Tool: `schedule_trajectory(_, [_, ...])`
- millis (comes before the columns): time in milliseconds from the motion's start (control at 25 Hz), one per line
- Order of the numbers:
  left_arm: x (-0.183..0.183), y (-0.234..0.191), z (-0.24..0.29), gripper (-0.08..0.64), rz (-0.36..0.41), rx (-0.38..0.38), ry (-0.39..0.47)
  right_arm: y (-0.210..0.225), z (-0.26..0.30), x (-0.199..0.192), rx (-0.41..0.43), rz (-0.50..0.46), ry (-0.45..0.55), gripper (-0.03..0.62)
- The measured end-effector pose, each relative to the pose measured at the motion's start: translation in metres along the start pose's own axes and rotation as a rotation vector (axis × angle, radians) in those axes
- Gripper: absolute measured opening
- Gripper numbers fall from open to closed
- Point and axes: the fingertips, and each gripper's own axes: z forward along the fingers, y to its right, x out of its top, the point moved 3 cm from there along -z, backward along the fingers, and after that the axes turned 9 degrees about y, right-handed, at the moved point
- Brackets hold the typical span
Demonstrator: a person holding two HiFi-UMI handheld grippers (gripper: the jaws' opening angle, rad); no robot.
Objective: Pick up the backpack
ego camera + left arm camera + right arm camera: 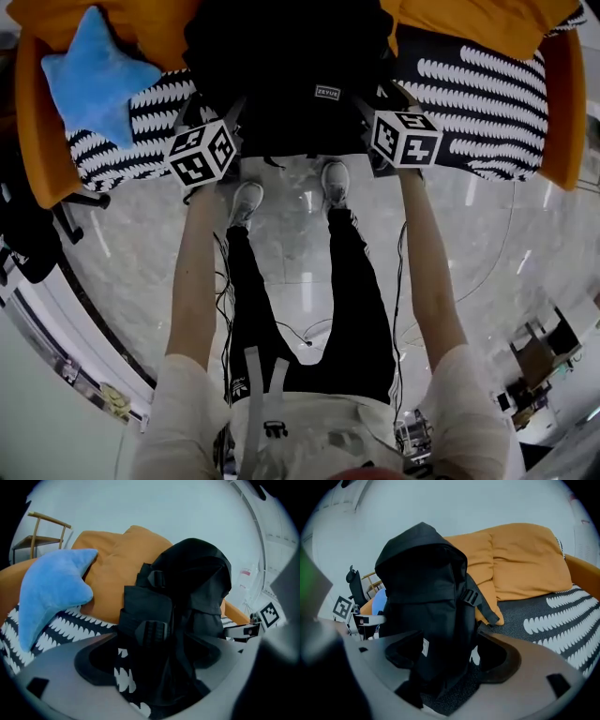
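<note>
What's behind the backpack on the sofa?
Orange cushions sit right behind the backpack. It hides their middle part and the strip of seat between, so nothing there can be checked.

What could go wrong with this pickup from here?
1. The left gripper straddles a strap buckle on the backpack. Closing there may catch only the strap, so the backpack swings.
2. The right gripper sits low on soft fabric. The upright backpack might slip or tip toward the orange cushion.
</note>
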Motion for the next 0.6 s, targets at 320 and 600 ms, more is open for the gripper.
schedule_trajectory(320, [-0.017,0.003,0.013,0.389,-0.012,-0.038,-0.036,0.003,0.011,-0.022,0.011,0.037,-0.055,0.273])
schedule_trajectory(600, [-0.012,0.013,0.01,0.268,0.053,-0.045,-0.044,-0.005,0.012,-0.018,0.05,0.009,-0.063,0.139])
